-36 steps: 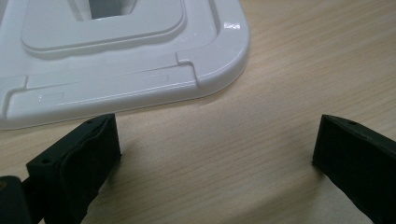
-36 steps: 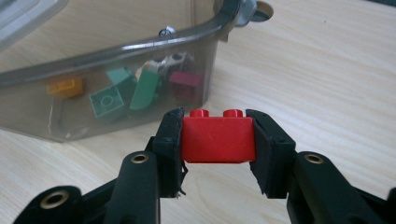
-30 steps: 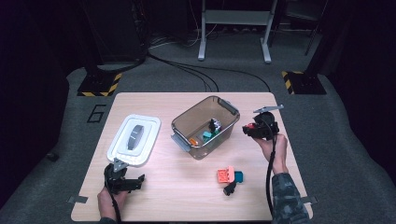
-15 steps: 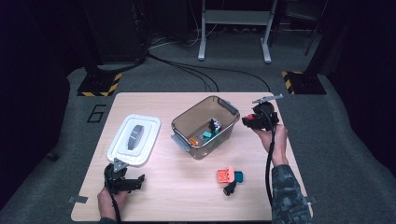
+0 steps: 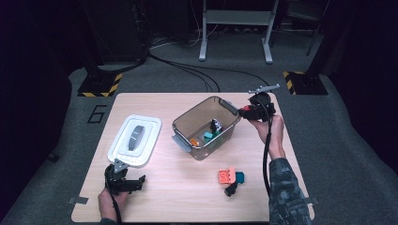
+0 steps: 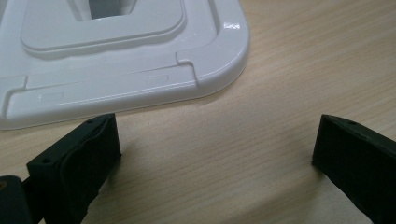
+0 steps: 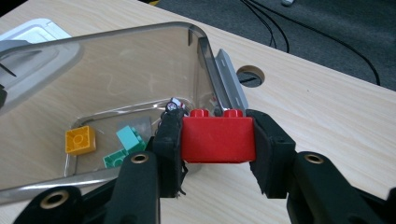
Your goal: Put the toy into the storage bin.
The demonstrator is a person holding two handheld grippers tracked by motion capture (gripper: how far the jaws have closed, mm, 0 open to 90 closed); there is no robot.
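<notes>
My right gripper (image 7: 217, 140) is shut on a red brick (image 7: 217, 138), held just above the near rim of the clear plastic bin (image 7: 116, 56). Seen from the high view, that gripper (image 5: 248, 111) hovers at the bin's (image 5: 205, 123) right end. Inside the bin lie an orange brick (image 7: 80, 139), two green bricks (image 7: 129, 137) and a small black-and-white piece (image 7: 173, 105). My left gripper (image 5: 123, 182) rests open on the table near the front left, its jaws bare (image 6: 217, 158), just below the white lid (image 6: 116, 56).
The white lid (image 5: 135, 139) lies flat left of the bin. An orange brick (image 5: 226, 176), a teal brick (image 5: 240, 177) and a black piece (image 5: 230, 190) sit on the table at front right. A cable hole (image 7: 250, 76) is in the tabletop beyond the bin.
My right gripper has risen and moved toward the bin's right end with the red brick in it. The left gripper has stayed put.
</notes>
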